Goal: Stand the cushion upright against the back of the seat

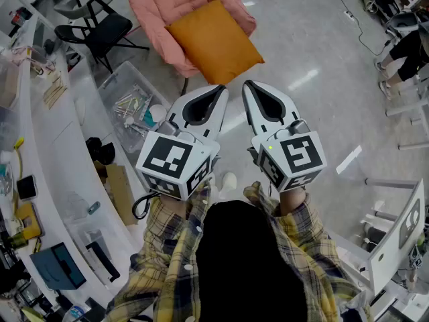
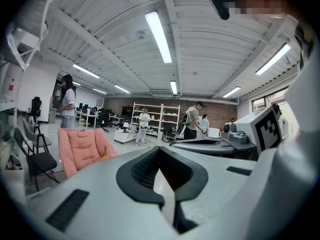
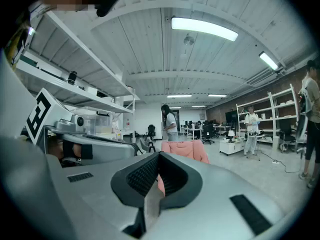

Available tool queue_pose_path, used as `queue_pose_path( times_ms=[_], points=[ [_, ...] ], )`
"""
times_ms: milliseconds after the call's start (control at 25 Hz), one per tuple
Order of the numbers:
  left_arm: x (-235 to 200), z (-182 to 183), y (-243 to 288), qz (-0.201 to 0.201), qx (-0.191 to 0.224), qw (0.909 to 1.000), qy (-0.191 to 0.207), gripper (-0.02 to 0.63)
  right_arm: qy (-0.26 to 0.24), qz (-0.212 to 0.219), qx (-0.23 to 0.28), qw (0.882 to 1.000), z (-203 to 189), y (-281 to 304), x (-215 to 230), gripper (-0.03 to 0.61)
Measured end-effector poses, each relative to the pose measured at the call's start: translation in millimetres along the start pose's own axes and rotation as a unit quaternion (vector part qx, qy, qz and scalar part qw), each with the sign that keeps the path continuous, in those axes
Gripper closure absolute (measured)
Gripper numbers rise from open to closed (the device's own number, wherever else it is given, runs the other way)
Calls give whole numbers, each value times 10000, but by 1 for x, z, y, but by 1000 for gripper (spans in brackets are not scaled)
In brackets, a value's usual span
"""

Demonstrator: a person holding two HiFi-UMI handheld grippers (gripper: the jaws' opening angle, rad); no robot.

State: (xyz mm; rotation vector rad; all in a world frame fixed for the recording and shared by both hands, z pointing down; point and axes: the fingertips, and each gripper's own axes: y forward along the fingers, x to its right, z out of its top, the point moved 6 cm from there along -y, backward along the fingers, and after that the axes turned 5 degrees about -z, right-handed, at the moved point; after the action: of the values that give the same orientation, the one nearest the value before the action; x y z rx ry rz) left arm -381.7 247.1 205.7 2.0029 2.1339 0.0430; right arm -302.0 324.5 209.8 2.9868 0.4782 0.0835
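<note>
Head view: your left gripper [image 1: 220, 91] and right gripper [image 1: 249, 87] are both closed and empty, well short of the orange cushion [image 1: 214, 42]. It lies flat on the pink chair [image 1: 157, 5] seat.
Left gripper view: jaws together, nothing between them; the chair sits off to your left.
Right gripper view: jaws together, nothing held; the chair is straight ahead.
Progress: not started. You still have to reach the cushion, grip it and stand it against the back.
Writing: none readable, only square markers on the cubes.
</note>
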Motion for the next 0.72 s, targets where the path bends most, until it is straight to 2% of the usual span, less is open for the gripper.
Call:
queue_pose_path(
  times_ms=[720],
  points=[
    [24, 1, 8, 72, 17, 10000, 55, 611, 81, 2, 99, 9999, -2, -24, 16, 561]
  ],
)
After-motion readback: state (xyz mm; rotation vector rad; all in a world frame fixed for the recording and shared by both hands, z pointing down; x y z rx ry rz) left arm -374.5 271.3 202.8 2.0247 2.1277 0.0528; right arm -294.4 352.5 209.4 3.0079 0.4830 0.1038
